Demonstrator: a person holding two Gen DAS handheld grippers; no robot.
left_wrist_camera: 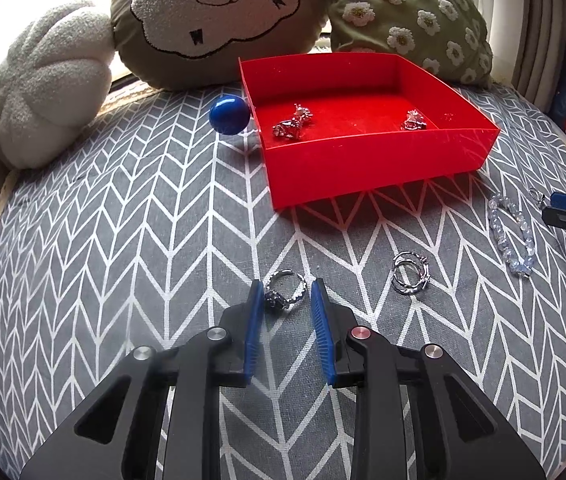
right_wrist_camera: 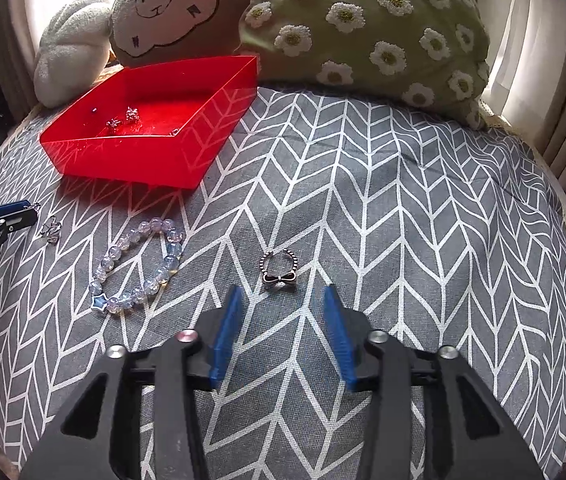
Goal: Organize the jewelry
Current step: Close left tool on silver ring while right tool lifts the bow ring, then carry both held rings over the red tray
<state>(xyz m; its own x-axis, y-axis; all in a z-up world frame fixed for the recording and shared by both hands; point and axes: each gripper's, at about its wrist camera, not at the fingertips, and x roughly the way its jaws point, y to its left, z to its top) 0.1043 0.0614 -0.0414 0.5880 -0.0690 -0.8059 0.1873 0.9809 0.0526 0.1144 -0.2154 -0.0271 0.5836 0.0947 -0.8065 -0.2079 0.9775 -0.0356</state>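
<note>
In red tray (left_wrist_camera: 363,160): two sparkly jewelry pieces (left_wrist_camera: 293,122).

Daylight from behind the cushions (right_wrist_camera: 363,28) blows out the upper corners, the red tray (left_wrist_camera: 363,160) casts a reddish glow forward, and fisheye distortion bends and darkens the edges.

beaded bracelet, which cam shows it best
The right wrist view shows the beaded bracelet best: the whole loop lies open on the grey patterned cloth, pale beads and blue star charm clear. The left wrist view catches it only near the right edge, squeezed and distorted by the fisheye, beside the right gripper.
</note>
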